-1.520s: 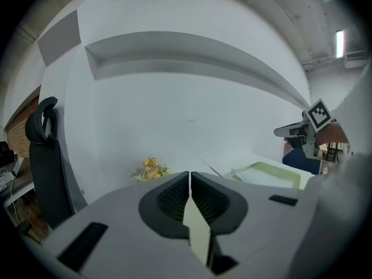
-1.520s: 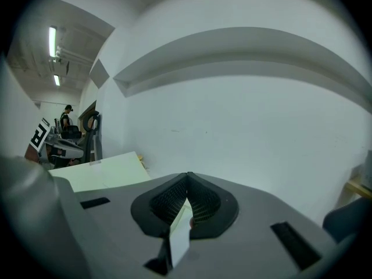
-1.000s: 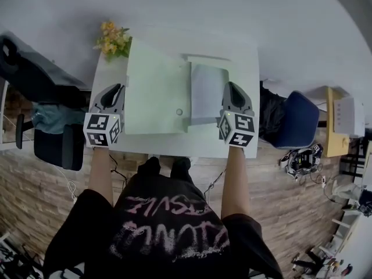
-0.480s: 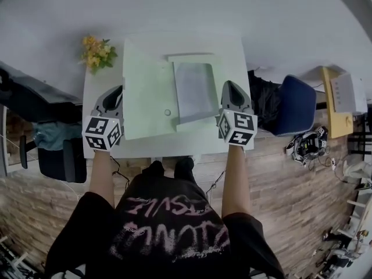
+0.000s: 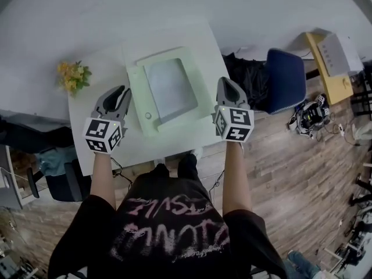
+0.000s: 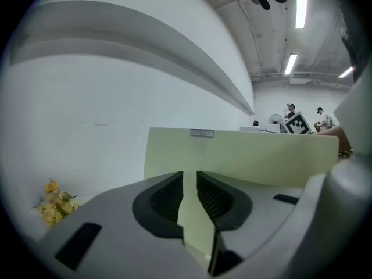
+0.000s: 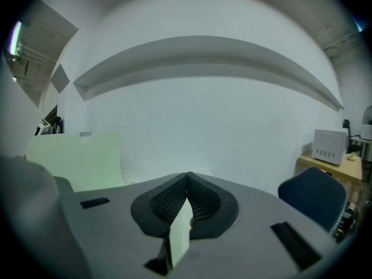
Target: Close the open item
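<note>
Since a sec ago the folder point(image 5: 171, 89) reads differently from above. The wide flap point(image 5: 135, 97) that lay flat to the L, reaching nearly to the L gripper point(image 6: 190, 176), now shows only as a thin green strip beside the paler middle. Our head has swung too, so the flowers' point(image 5: 72, 75) drift to the L is the view's doing, not theirs. We take it the flap is coming up off the table point(image 5: 186, 135), i.e. closing is under way but not done. How far from shut it is, we can't tell.

Nearest to us is one gripper at each side of the folder.
- **L gripper:** jaws a little apart, w/ a pale green sheet edge filling the gap and the pads seemingly pressed on it.
- **R gripper point(image 7: 187, 179):** jaws nearly together at the tips, pinched on a thin pale sheet edge.

So each has hold of a side of the folder and nothing else.

Next out, the folder sits mid-table btw. the two grippers. Its long axis runs near-to-far, away from us, w/ the far end leaning slightly L in the head view. Its open face points up. The snap button point(image 5: 147, 115) is at its near-L corner. In both gripper views a green panel point(image 6: 244, 156) stands upright ahead, w/ a small metal tag point(image 6: 201, 133) at its top edge. We think that's prob. the raised flap.

Farther off, the flowers sit by the table's L end, and a blue chair point(image 5: 286, 80) stands off to the R, well apart.
</note>
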The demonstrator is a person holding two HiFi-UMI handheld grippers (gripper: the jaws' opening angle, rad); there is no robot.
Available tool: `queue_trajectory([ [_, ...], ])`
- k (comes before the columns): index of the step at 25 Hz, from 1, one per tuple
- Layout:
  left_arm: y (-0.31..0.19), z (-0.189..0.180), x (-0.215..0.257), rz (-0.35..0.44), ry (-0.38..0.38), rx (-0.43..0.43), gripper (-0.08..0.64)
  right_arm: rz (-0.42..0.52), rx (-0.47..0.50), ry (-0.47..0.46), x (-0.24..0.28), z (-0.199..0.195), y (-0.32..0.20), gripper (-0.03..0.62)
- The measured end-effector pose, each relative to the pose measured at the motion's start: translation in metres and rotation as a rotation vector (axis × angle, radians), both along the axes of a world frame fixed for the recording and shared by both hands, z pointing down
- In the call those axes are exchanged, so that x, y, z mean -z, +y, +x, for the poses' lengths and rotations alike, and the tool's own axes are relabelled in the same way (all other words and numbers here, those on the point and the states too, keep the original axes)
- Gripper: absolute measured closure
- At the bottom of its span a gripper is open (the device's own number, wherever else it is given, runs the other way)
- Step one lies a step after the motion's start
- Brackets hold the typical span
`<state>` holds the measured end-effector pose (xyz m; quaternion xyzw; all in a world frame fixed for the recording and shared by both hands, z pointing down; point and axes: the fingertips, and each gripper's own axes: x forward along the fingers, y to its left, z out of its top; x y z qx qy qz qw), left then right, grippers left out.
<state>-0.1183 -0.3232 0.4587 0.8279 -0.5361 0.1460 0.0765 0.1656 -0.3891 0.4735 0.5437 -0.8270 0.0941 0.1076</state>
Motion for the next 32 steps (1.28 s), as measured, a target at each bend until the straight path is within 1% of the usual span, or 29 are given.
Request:
queue_trajectory([
  [10, -0.032, 0.091, -0.016, -0.034, -0.037, -0.186, 0.468, -0.033, -0.102, -0.008, -0.018, 0.066, 0.01, 0.583],
  [15, -0.045, 0.129, -0.034, -0.073, -0.05, -0.249, 0.466, -0.055, -0.148, -0.013, -0.031, 0.098, 0.016, 0.583],
  [24, -0.063, 0.17, -0.077, -0.18, -0.073, -0.337, 0.467, -0.11, -0.234, -0.011, -0.056, 0.135, 0.026, 0.583],
  [27, -0.068, 0.183, -0.092, -0.218, -0.108, -0.375, 0.457, -0.114, -0.262, -0.012, -0.06, 0.146, 0.028, 0.583],
  [32, -0.072, 0.199, -0.119, -0.303, -0.164, -0.417, 0.453, -0.138, -0.315, -0.012, -0.071, 0.168, 0.036, 0.583],
])
